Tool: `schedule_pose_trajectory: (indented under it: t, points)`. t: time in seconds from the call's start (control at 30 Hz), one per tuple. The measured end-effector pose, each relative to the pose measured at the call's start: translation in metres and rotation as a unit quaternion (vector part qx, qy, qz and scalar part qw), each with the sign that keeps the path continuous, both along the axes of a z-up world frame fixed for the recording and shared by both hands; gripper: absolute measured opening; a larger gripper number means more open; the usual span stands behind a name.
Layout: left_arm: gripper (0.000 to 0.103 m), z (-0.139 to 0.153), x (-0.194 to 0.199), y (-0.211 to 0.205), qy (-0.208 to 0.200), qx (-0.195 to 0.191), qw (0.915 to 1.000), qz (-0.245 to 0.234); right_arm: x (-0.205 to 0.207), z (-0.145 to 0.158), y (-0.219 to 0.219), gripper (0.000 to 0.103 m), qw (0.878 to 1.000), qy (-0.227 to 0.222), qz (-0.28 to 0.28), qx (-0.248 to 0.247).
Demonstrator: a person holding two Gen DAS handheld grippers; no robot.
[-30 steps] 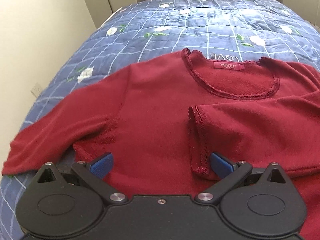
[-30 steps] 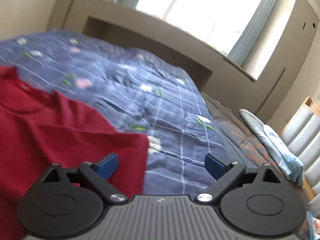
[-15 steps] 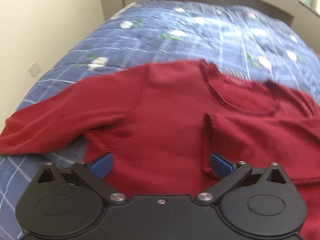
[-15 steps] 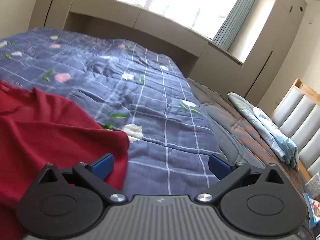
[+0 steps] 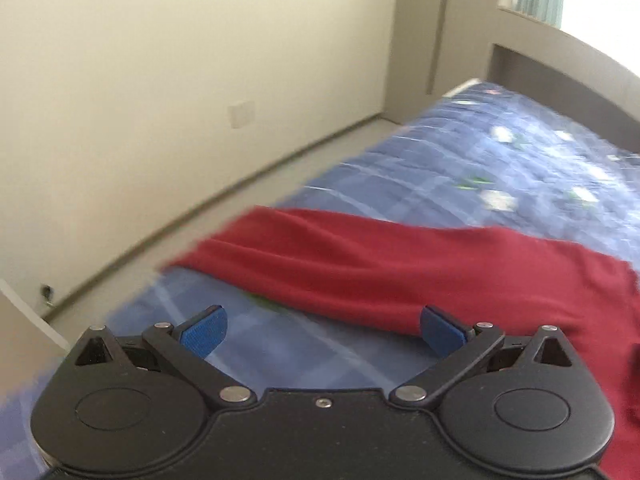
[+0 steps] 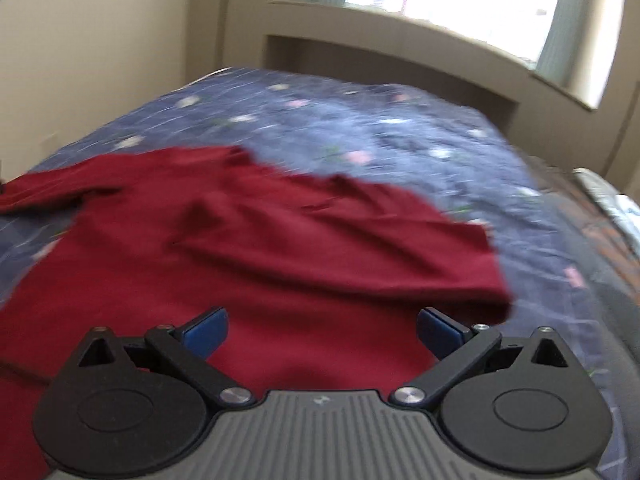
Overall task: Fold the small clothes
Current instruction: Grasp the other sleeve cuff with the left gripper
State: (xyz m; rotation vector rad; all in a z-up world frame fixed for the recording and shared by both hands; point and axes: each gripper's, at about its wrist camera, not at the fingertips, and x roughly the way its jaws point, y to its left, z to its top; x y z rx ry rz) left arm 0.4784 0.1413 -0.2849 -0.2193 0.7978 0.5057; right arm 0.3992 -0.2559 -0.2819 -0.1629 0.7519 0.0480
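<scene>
Both views have swung left since a second ago. The left wrist view, which then faced the neckline and the folded-in right sleeve, now faces the outstretched left sleeve [image 5: 400, 264] near the bed's [image 5: 500, 168] left edge, with wall and floor behind it. The right wrist view, which looked past the sweater's right edge to the far side of the bed, now looks across the sweater [image 6: 248, 248] itself.

Left tongs [image 5: 322, 330]: wide, nothing between the pads; the right pad sits just beside the sleeve's lower edge, the left pad over bare quilt. We cannot tell whether the right pad touches cloth. Right tongs [image 6: 320, 328]: wide, and they have just been opening to their widest; red knit lies below the gap, but the pads do not press on it.

Reading: the right sleeve is already laid over the body, its fold line showing in the right wrist view. We judge the left sleeve to be the next piece to fold in, and the left tongs are lined up toward it. Both frames are motion-blurred, so edges are soft.

Count:
- sweaters: 1, red, flat on the quilt
- sleeves: 2 (1 folded in, 1 stretched out)
- tongs: 2, both empty
- beds: 1
- windows: 1
- pale folded cloth at the far right of the bed [image 6: 616, 204]: at least 1, too blurred to count
</scene>
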Motion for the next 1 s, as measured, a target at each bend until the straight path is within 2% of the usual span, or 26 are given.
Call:
schedule_pose_trajectory:
  t: [0.1,0.27,0.37,0.5,0.57,0.63,0.73,0.77,0.83,0.87,0.97,1.0]
  points:
    - [0.103,-0.008,0.002,0.046,0.015,-0.004,0.9998,0.010,-0.013,-0.003,0.028,0.103,0.999,0.028,0.007,0.020]
    - [0.102,-0.038,0.014,0.105,0.026,-0.051,0.9965,0.061,-0.030,-0.006,0.066,0.103,0.998,0.057,0.013,0.028]
    - [0.103,-0.052,0.019,0.128,0.012,-0.087,0.9927,0.083,-0.037,-0.007,0.081,0.103,0.997,0.066,0.025,0.030]
    - [0.102,-0.055,0.025,0.141,0.001,-0.104,0.9887,0.108,-0.041,-0.009,0.093,0.103,0.996,0.076,0.023,0.028]
    - [0.095,-0.055,0.025,0.149,-0.010,-0.119,0.9851,0.124,-0.040,-0.008,0.096,0.103,0.996,0.078,0.023,0.030]
    - [0.078,-0.056,0.022,0.157,-0.033,-0.143,0.9789,0.142,-0.043,-0.005,0.100,0.103,0.996,0.074,0.024,0.031]
    - [0.074,-0.058,0.017,0.167,-0.060,-0.185,0.9667,0.167,-0.043,-0.004,0.102,0.103,0.997,0.074,0.019,0.033]
    - [0.073,-0.060,0.017,0.170,-0.062,-0.191,0.9649,0.169,-0.043,-0.004,0.102,0.103,0.997,0.074,0.016,0.035]
    - [0.060,-0.063,0.021,0.174,-0.059,-0.200,0.9642,0.164,-0.043,-0.005,0.102,0.103,0.996,0.076,0.010,0.037]
    - [0.057,-0.063,0.023,0.175,-0.056,-0.201,0.9646,0.161,-0.043,-0.005,0.102,0.103,0.996,0.079,0.007,0.037]
    - [0.032,-0.061,0.029,0.173,-0.054,-0.188,0.9690,0.152,-0.044,-0.008,0.101,0.103,0.996,0.085,-0.001,0.038]
    - [0.015,-0.060,0.031,0.172,-0.054,-0.183,0.9702,0.149,-0.044,-0.009,0.100,0.103,0.995,0.087,-0.003,0.039]
